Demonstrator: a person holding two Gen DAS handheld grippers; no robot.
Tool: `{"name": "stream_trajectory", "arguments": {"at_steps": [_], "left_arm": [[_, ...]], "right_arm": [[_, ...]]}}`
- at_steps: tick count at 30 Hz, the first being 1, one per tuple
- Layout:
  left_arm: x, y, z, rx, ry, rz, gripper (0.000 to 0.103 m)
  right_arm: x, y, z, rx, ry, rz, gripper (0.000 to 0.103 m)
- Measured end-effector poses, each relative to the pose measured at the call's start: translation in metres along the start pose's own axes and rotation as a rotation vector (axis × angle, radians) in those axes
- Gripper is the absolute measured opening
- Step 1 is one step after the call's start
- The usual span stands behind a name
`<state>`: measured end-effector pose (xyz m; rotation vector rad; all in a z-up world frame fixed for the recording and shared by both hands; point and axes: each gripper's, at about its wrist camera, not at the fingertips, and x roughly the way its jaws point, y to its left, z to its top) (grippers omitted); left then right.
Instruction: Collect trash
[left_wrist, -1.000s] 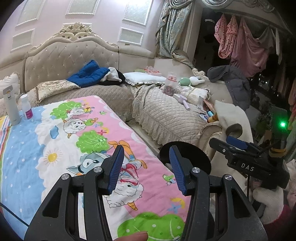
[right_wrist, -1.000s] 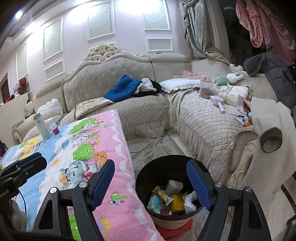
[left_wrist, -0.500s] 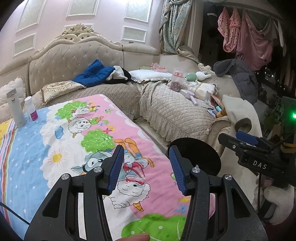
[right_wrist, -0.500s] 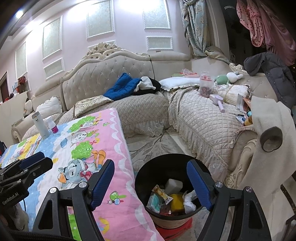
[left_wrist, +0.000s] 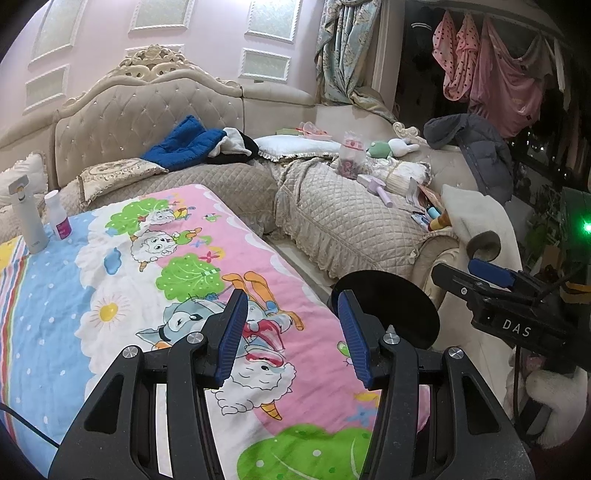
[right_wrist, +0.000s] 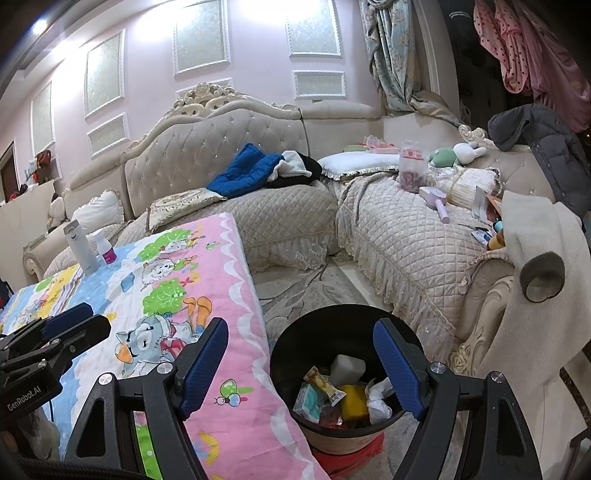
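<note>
Living room: tufted beige sofa (right_wrist: 229, 147), cartoon-print quilted cover (left_wrist: 110, 295) on table.
Right gripper (right_wrist: 301, 365) stands apart, empty, above the round black bin (right_wrist: 295, 343) holding crumpled wrappers (right_wrist: 321, 384). Left gripper (left_wrist: 291, 332), jaws apart, empty, over the cover; its view has shifted slightly; bin just right.

place: we are in a home living room | signs: we see a tufted sofa (right_wrist: 229, 147) with pillows, a cartoon quilt (left_wrist: 147, 280) over a table, curtains (right_wrist: 391, 55), laundry (left_wrist: 491, 81) hanging, plush toys (right_wrist: 458, 155), a bin (right_wrist: 314, 343) on the floor
</note>
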<state>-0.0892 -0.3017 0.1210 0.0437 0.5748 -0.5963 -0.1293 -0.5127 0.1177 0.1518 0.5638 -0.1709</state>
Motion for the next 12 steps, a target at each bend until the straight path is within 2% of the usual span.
{"name": "stream_trajectory", "arguments": {"at_steps": [6, 12], "left_arm": [[-0.003, 0.008, -0.001, 0.001, -0.005, 0.027, 0.049], [-0.012, 0.043, -0.004, -0.051, 0.022, 0.08, 0.049]], "right_arm": [[0.005, 0.001, 0.0, -0.006, 0.017, -0.001, 0.079], [0.016, 0.021, 0.001, -0.034, 0.045, 0.034, 0.08]]}}
